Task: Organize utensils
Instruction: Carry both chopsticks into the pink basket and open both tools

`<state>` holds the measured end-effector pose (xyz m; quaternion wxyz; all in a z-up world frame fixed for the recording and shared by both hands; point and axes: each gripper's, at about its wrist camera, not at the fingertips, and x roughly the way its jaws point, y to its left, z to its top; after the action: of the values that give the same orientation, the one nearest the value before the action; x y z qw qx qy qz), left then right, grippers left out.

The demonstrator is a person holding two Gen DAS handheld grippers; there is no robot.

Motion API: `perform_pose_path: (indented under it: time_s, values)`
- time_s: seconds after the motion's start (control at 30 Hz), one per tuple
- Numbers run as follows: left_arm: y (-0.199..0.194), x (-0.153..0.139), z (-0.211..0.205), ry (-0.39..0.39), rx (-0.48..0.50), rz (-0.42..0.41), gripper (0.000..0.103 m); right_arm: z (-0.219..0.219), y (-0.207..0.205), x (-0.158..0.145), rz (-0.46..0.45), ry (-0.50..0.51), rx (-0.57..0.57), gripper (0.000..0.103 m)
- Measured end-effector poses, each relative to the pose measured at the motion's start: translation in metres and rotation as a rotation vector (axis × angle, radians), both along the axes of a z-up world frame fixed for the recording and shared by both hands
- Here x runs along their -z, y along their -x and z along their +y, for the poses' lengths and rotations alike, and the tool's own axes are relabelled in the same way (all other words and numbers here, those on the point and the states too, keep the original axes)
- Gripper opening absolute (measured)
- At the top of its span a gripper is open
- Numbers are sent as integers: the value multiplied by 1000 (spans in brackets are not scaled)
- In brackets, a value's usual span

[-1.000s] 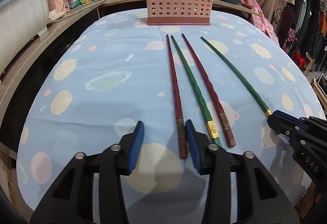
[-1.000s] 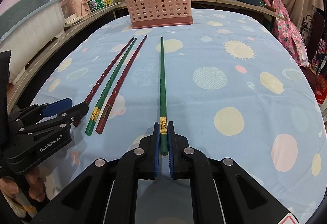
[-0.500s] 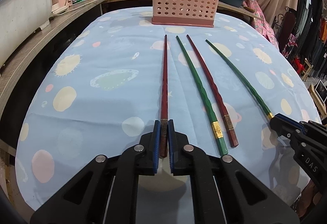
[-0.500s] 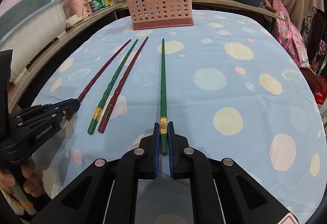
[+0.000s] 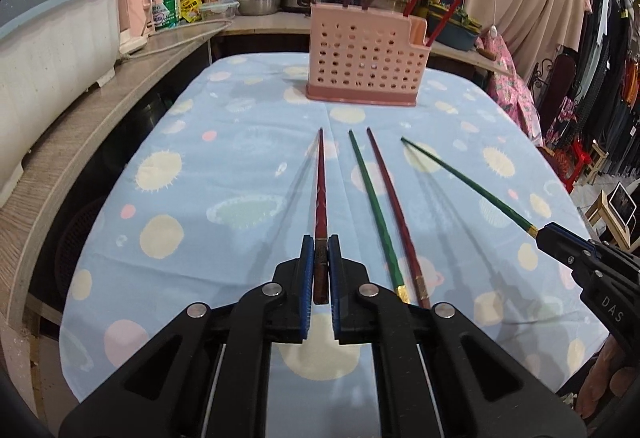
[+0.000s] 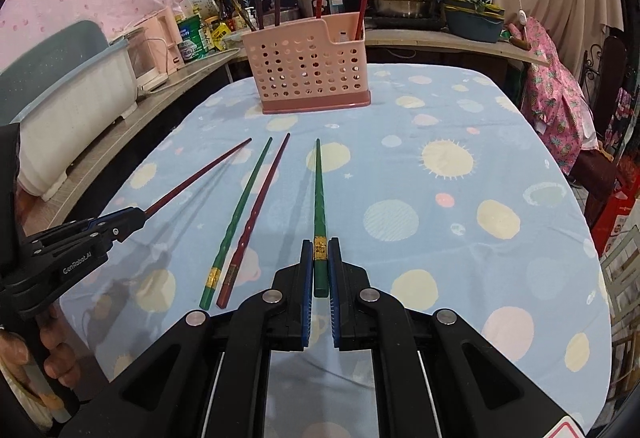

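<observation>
Pink holder stands beyond two loose chopsticks; each gripper clamps one chopstick.

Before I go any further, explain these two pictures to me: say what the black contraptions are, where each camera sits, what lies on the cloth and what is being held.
There is no robot here. A person holds a black two-fingered tool in each hand, and each tool carries a wide-angle camera that looks forward along its fingers.

The left tool's camera shows the left claw shut on a dark red chopstick. The right tool's camera shows the right claw shut on a green chopstick.

Both are gripped near the thick end, with their tips pointing at a pink perforated utensil holder that already has several chopsticks in it. Between the held ones, a second green chopstick and a second red chopstick lie side by side on the blue spotted tablecloth.
</observation>
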<state>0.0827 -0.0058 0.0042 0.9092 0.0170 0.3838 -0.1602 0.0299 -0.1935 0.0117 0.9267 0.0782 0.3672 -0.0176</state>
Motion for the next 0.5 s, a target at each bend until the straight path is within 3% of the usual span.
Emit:
perform_pose_path:
  time_s: [0.5]
  values:
    - [-18, -72, 9, 56, -25, -123, 7, -21, -10, -72, -157, 9, 36, 7]
